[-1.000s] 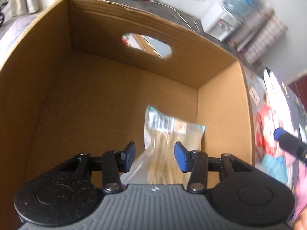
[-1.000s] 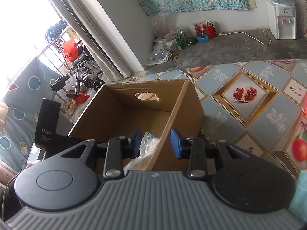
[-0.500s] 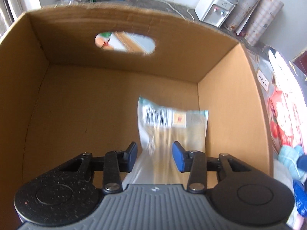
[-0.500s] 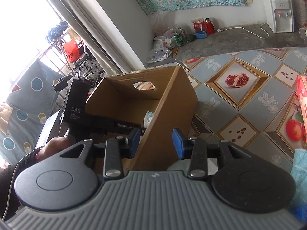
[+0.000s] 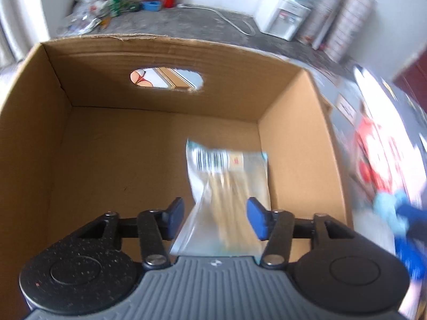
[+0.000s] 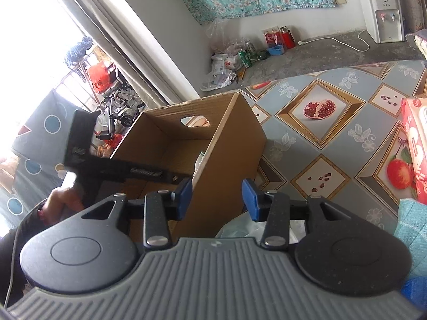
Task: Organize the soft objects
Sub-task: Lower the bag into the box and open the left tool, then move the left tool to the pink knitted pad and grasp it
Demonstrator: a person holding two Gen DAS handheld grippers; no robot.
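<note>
- One soft item so far: clear plastic packet [image 5: 226, 189] w/ barcode label, sitting in the cardboard box [image 5: 160, 53], just ahead of your left tool [image 5: 214, 213] and off toward the box's right wall.
- Left tool: jaws opening, packet lies between and below the blue pads, pads not pressing on it. Looks like a release, so that drop reads as done.
- Right tool [image 6: 216, 196]: jaws opening too, nothing gripped. It straddles the box's near wall edge from outside; box wall sits between the pads but no contact visible.
- Rest of box floor ahead-left of the left tool is bare cardboard, so you're early in the job, I'd judge.
- Still out on the counter [image 6: 333, 138]: light-blue cloth [image 6: 412, 221] to the right of your right tool, plus a clear plastic bag [image 6: 240, 228] just under its pads. Red carton [image 6: 416, 144] further right, prob. not soft.
- Left to do: fetch those soft bits, box them.
</note>
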